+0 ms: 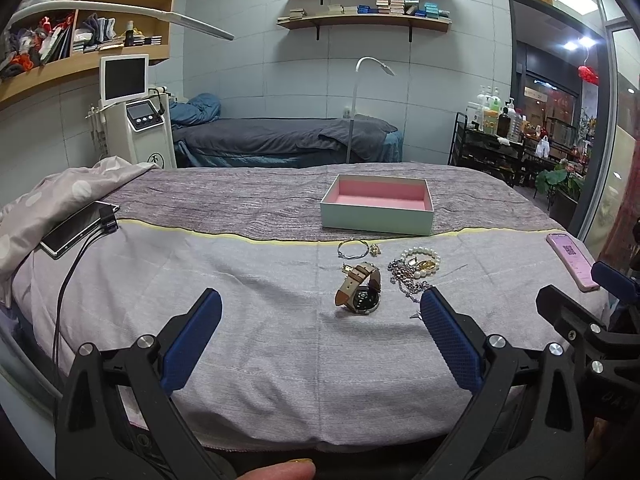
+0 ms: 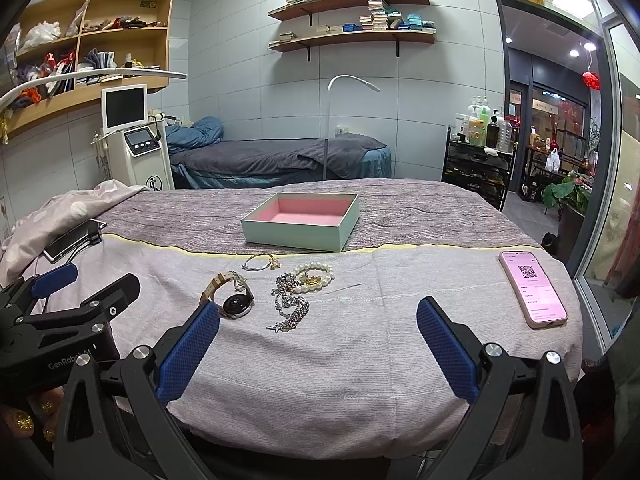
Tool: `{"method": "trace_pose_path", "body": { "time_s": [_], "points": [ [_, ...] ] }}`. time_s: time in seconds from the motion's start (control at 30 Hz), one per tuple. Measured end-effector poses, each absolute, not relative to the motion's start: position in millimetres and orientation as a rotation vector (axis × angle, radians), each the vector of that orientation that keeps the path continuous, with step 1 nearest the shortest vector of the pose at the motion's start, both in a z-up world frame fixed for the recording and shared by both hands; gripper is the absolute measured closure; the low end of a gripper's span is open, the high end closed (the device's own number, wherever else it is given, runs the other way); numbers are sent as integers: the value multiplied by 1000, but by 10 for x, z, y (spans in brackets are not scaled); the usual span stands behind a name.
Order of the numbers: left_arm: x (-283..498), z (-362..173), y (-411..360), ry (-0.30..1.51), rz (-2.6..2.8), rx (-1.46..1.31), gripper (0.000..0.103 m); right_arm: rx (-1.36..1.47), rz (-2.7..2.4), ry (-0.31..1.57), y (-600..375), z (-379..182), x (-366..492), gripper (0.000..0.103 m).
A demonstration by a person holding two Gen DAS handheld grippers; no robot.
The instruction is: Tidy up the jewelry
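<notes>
The left gripper (image 1: 320,308) is hovering low over the near part of a bed (image 1: 240,340) covered in a pale grey-lilac cloth, its two blue-padded fingers (image 1: 192,340) spread wide apart with nothing between them. The right gripper (image 2: 318,320) is hanging beside it in the same way, jaws standing wide and empty over the cloth. The jewelry is lying in a loose cluster in the middle of the bed, ahead of both grippers. A watch (image 1: 360,294) with a beige strap and a dark round face is resting on its side nearest the left gripper. Just to its right a silver chain (image 2: 290,306) is lying in a tangled heap, touching a pearl bracelet (image 2: 316,274) that is curling around a small gold piece. A thin silver bangle (image 1: 352,248) is sitting a little farther back, with a tiny gold item (image 1: 374,249) just beside it. Behind the cluster, on a darker grey-purple blanket (image 2: 420,212), a pale green box (image 1: 378,206) with a pink lining is standing open and holding nothing. A pink phone (image 2: 534,288) with its screen lit is lying well to the right near the bed's edge. Another phone (image 1: 76,228), dark and plugged into a black cable, is resting at the far left against a spotted quilt (image 1: 60,196).
</notes>
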State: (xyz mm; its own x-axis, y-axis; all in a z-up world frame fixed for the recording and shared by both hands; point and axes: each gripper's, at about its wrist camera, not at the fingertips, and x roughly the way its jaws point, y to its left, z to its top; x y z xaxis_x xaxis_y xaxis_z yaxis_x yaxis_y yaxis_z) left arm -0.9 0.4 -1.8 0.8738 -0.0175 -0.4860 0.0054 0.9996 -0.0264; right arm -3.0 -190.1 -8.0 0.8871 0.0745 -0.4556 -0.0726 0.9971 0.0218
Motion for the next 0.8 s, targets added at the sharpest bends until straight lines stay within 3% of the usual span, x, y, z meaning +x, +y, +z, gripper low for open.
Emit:
{"method": "trace_pose_path", "body": {
  "time_s": [0.8],
  "points": [
    [6,-20,4,514,-33,-28,5,11,75,479,-1937,-89,-17,6]
  ]
}}
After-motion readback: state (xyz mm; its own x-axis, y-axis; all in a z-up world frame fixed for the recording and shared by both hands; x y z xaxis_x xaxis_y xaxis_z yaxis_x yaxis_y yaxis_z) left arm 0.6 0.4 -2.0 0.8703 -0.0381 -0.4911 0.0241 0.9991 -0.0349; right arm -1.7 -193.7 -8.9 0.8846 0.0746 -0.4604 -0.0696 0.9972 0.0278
